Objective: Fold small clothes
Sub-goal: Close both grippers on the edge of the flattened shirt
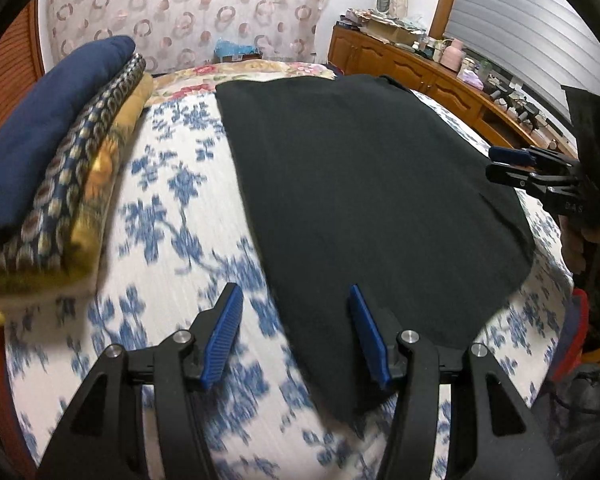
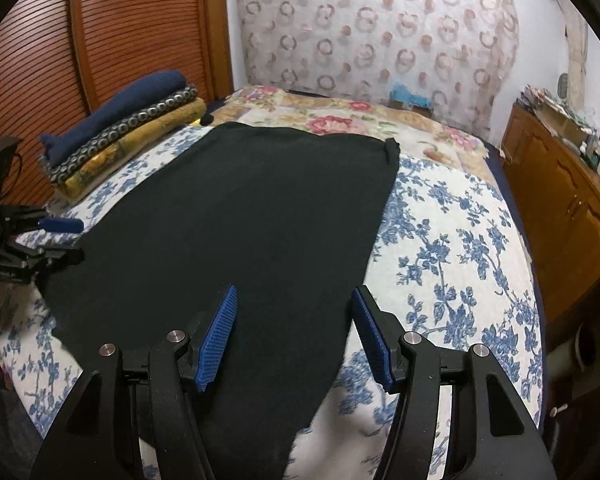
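Observation:
A black garment (image 1: 364,204) lies spread flat on the blue-flowered bedspread (image 1: 160,216). My left gripper (image 1: 294,300) hangs open over the garment's near left edge, nothing between its blue pads. The right gripper (image 1: 496,164) shows at the right edge of the left wrist view, above the cloth's right side. In the right wrist view the same garment (image 2: 240,220) fills the middle, and my right gripper (image 2: 294,298) stands open above its near right edge, pads empty. The left gripper (image 2: 70,240) shows at the far left there.
A stack of folded clothes (image 1: 56,160), navy on top, sits at the left of the bed by a wooden headboard (image 2: 52,48). A wooden dresser (image 2: 572,208) with clutter runs along the right. A floral quilt (image 2: 340,116) covers the far end.

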The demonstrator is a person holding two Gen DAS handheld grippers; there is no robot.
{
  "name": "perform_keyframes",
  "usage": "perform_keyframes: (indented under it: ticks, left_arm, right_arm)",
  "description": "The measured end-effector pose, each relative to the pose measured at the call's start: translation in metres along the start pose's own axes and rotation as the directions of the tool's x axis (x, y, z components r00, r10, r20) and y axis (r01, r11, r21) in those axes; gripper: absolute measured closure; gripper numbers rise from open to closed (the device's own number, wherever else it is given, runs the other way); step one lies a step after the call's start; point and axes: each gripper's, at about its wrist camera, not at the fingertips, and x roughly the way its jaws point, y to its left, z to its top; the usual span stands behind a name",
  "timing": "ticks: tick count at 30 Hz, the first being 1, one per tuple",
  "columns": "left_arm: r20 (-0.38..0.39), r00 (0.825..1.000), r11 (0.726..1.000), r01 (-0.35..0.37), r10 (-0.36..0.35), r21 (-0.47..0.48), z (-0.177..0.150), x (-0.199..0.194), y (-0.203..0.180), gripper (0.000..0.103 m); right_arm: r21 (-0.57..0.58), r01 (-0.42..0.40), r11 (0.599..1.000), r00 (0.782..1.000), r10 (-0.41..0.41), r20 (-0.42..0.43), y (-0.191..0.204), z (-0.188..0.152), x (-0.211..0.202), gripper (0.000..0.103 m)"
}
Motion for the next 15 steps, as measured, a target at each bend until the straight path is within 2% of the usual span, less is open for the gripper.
perform_keyframes:
  ticks: [5,11,14,15]
  left_arm:
    - [0.003,1.000,0.999,0.023,-0.023,-0.022,-0.013,-0.009,0.000,0.048]
    - [0.008,0.999,0.999,0.032,-0.032,-0.007,-0.024,-0.013,-0.005,0.048]
    - [0.010,0.999,0.999,0.049,-0.049,0.002,-0.026,-0.014,-0.009,0.057]
    - [0.009,0.998,0.998,0.061,-0.061,0.003,-0.027,-0.014,-0.009,0.063]
  right_arm:
    - [-0.020,-0.007,1.000,1.000,0.007,0.008,0.012,-0.004,-0.005,0.041]
    - [-0.002,0.011,1.000,1.000,-0.011,-0.010,0.011,-0.018,-0.010,0.041]
    - [0.005,0.021,1.000,1.000,-0.021,-0.020,0.009,-0.026,-0.014,0.041]
    - [0.010,0.023,1.000,0.999,-0.022,-0.025,0.008,-0.029,-0.015,0.041]
